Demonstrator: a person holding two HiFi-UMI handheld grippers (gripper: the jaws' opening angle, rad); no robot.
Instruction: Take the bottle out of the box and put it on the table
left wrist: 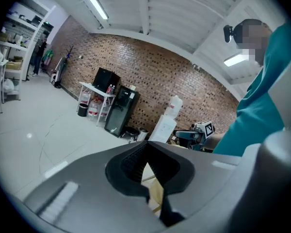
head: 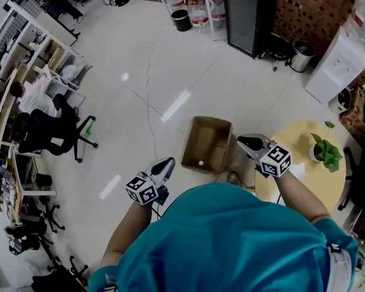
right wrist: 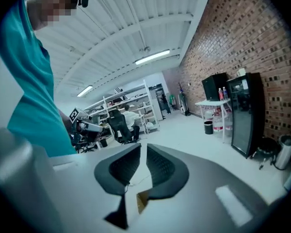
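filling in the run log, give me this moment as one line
stage: before pickup | left gripper: shut, empty | right gripper: jaws apart, empty | bottle: inside box | table: holds plant

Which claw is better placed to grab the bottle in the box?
Probably right. The right claw has its jaws slightly apart, sits by the box rim and next to the table; the left claw is shut.
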